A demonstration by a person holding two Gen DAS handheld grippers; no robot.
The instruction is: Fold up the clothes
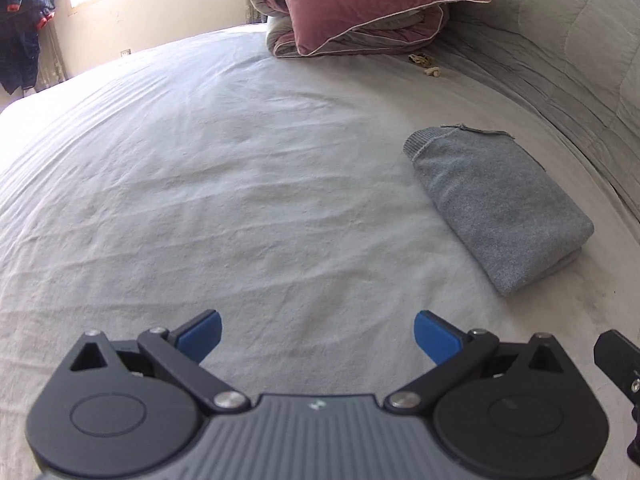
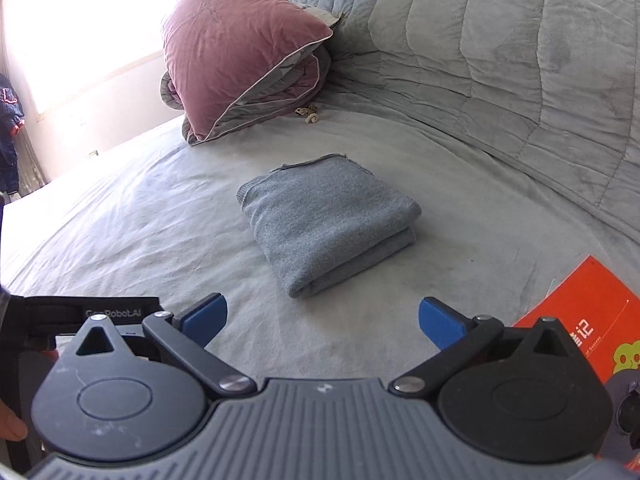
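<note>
A bed (image 1: 200,184) covered by a pale, wrinkled sheet fills both views, with a quilted grey headboard (image 2: 500,80) at 1 o'clock in the right wrist view. A folded duvet, pink outside and grey inside (image 2: 240,52), lies at 11 o'clock against it. The grey folded garment (image 2: 328,224) sits flat on the sheet at 12 o'clock from the right hand-held gripper (image 2: 322,324) and at 2 o'clock from the left hand-held gripper (image 1: 318,334), apart from both. An orange box (image 2: 584,312) lies at 4 o'clock. Both hand-held grippers are released, blue fingers spread wide, grasping nothing.
</note>
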